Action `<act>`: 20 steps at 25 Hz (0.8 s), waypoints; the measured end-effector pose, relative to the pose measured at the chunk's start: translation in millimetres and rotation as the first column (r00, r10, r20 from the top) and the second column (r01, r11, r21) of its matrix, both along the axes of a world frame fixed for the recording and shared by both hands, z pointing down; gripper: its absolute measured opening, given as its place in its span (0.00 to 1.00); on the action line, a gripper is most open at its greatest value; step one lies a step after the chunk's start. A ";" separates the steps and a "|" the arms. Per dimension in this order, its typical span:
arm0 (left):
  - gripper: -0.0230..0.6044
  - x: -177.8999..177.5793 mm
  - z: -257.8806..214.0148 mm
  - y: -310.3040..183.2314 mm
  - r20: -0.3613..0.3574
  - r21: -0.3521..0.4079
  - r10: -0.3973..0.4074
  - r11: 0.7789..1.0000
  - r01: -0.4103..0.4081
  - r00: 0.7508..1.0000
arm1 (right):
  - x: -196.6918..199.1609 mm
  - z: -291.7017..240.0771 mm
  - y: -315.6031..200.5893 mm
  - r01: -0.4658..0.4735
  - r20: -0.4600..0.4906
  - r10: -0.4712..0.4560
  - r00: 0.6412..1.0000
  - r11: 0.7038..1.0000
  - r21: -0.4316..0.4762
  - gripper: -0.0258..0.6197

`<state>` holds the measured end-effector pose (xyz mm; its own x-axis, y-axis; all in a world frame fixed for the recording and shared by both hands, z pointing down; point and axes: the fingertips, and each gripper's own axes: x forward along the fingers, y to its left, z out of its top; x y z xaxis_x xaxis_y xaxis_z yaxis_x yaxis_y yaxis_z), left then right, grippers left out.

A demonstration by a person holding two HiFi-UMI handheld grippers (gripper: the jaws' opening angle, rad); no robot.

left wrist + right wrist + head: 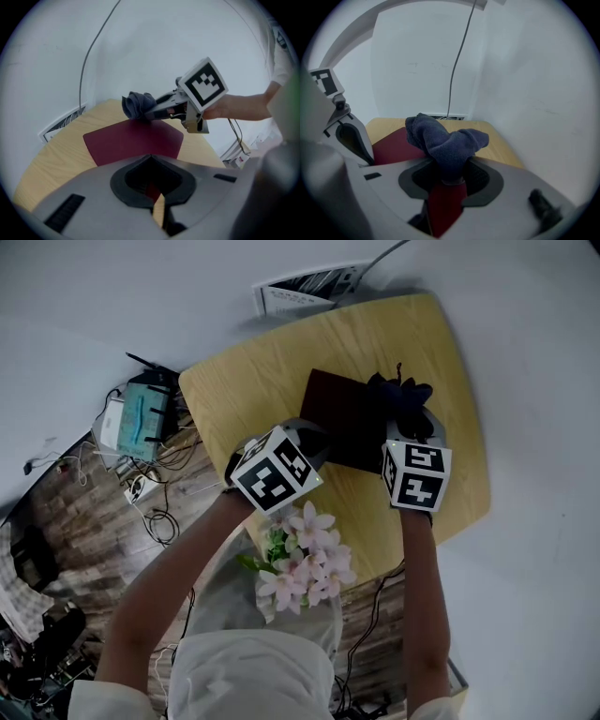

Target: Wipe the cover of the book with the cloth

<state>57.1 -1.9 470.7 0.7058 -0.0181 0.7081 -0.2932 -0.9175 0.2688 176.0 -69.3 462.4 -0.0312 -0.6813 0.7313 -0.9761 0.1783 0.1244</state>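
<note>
The right claw [449,176], clamped on the bunched cloth [443,140], sits at the far right corner of the book [339,418], whose cover lies flat on the surface [244,390] and extends leftward to the left claw [152,187] (jaws together, empty).

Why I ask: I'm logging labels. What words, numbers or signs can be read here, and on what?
None can be read.
Book cover: plain maroon, no title.
Cubes on left gripper and right gripper: square markers only, no letters.
White sheet at the table's far edge: dark print, too blurred.
</note>
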 end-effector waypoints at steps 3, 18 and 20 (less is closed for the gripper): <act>0.05 -2.5 -3.1 0.4 -0.040 -0.038 -0.031 0.999 0.029 0.999 | -6.2 -0.2 13.7 0.016 0.006 -0.016 1.000 1.000 -0.011 0.27; 0.05 -69.1 -2.0 3.2 0.036 0.008 -0.102 0.995 0.102 0.994 | -56.6 -26.0 52.6 0.068 0.045 -0.068 0.997 0.998 -0.001 0.27; 0.05 -71.2 0.5 6.8 0.040 0.008 -0.087 0.996 0.087 0.995 | -69.2 -26.5 56.1 0.094 0.040 -0.094 0.995 0.995 -0.011 0.27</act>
